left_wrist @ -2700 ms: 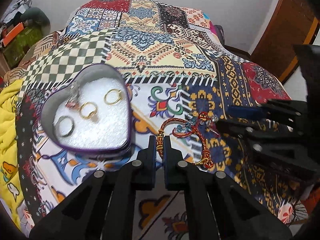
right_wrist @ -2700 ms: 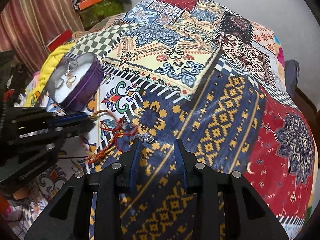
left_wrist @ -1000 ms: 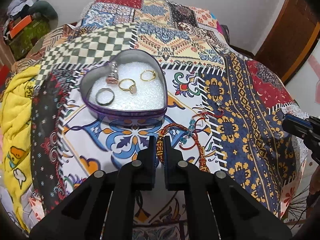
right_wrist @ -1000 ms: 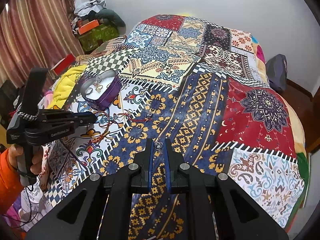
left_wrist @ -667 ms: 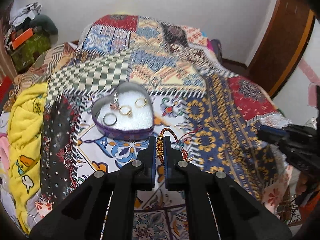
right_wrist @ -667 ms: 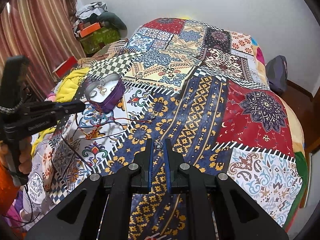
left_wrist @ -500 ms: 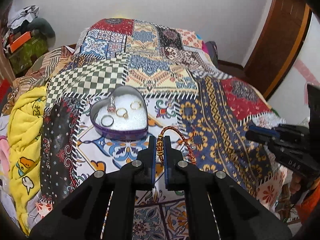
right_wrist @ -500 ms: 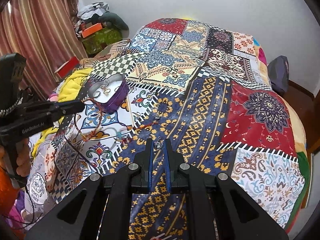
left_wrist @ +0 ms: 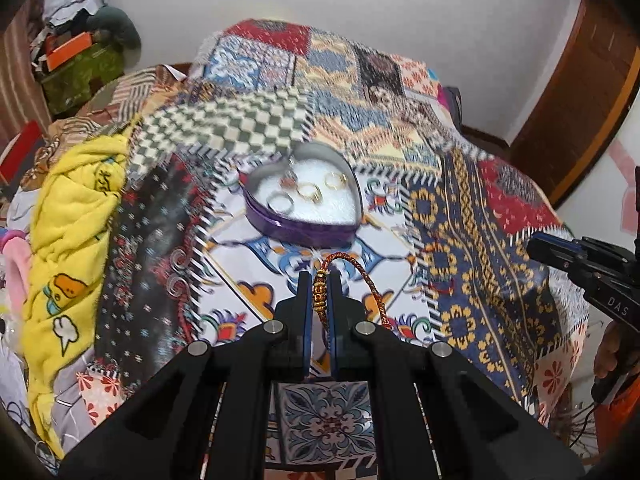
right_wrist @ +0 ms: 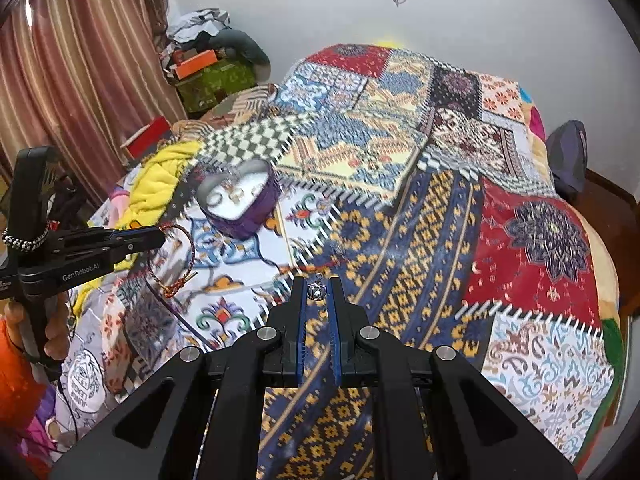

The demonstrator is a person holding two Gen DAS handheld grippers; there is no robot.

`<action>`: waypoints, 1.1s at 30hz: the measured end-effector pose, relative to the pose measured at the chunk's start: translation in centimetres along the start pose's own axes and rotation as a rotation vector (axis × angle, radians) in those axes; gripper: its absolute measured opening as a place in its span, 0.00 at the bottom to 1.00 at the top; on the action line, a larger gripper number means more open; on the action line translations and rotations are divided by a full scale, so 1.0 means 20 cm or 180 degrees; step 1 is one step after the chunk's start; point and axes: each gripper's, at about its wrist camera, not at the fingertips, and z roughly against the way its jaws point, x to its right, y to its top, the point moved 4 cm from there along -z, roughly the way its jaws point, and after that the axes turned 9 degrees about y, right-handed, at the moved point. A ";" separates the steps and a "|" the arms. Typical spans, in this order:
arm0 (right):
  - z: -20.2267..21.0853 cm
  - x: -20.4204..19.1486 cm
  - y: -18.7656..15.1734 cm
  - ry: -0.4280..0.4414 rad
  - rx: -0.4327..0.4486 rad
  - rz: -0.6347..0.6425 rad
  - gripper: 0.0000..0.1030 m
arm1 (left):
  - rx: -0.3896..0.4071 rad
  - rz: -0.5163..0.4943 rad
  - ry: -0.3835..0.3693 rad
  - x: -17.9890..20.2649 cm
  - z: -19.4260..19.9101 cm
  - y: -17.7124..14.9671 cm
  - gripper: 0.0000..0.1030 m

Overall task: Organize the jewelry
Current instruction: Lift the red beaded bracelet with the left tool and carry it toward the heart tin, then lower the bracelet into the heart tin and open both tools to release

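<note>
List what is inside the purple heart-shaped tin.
The heart-shaped tin holds a white foam pad with two gold rings, one silver ring and a small reddish piece too blurred to name. Anything under the pad is hidden.

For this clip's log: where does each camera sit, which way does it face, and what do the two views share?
Left wrist: on the left gripper, above the bed facing the heart-shaped box; it pinches a braided bracelet, and the right gripper shows at right.
Right wrist: on the right gripper, facing across the quilt; it pinches a small silver ring, with a hand at left.
Shared: box, bracelet, quilt.
</note>
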 end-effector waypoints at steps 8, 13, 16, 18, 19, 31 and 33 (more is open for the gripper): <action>-0.02 -0.10 0.16 0.0093 0.0184 0.0112 0.09 | 0.0328 0.0076 0.0016 -0.06 0.10 0.15 0.05; -0.08 -0.16 0.25 0.0173 0.0236 0.0192 0.09 | 0.0465 0.0125 0.0015 -0.11 0.10 0.24 0.05; -0.13 -0.20 0.30 0.0232 0.0244 0.0249 0.09 | 0.0499 0.0131 0.0036 -0.14 0.07 0.28 0.05; -0.17 -0.22 0.32 0.0260 0.0235 0.0274 0.09 | 0.0502 0.0144 0.0049 -0.16 0.05 0.29 0.05; -0.20 -0.23 0.34 0.0279 0.0222 0.0289 0.09 | 0.0497 0.0151 0.0050 -0.16 0.03 0.30 0.05; -0.47 -0.25 0.35 0.0432 -0.0036 0.0261 0.09 | 0.0351 0.0113 0.0007 -0.17 -0.23 0.35 0.05; -0.51 -0.26 0.34 0.0442 -0.0084 0.0273 0.09 | 0.0318 0.0087 0.0011 -0.16 -0.27 0.35 0.05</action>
